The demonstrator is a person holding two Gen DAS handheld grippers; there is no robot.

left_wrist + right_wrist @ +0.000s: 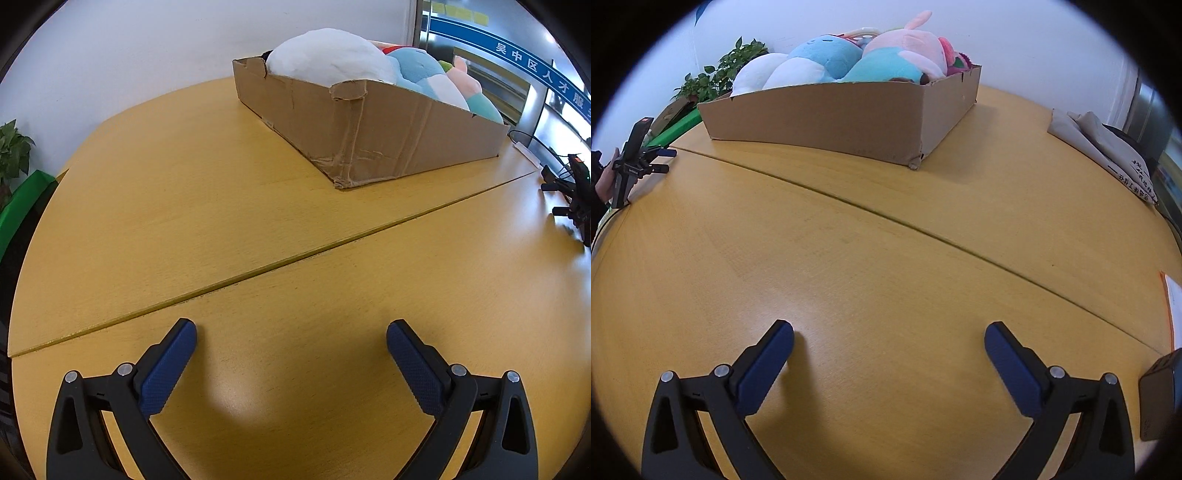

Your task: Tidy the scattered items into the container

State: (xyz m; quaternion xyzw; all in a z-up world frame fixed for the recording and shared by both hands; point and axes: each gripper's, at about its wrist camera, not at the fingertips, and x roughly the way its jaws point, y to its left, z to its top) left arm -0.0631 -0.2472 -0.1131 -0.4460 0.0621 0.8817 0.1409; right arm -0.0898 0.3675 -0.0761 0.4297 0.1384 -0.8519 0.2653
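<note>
Left tongs: released, fingers spread wide, nothing between them, hovering low over bare table. Right tongs: likewise released and empty, over the near half of the table.

The cardboard box is sitting on the far half of the table, beyond the seam, well apart from both tongs. It is already piled above its rim with plush toys: a white one, a blue one, a teal one, a pink one. No loose toy is showing on the table in either view, so the tidying is looking close to finished.

Handling judgement: the toys are appearing light, soft and compressible, not fragile and not slippery. A pinch would be sinking in, so taking a limb, an ear or a bunched fold of fabric is likely suiting better than spanning a rounded body. The heap is looking loosely stacked; a nudge could be rolling the top toys out.
</note>
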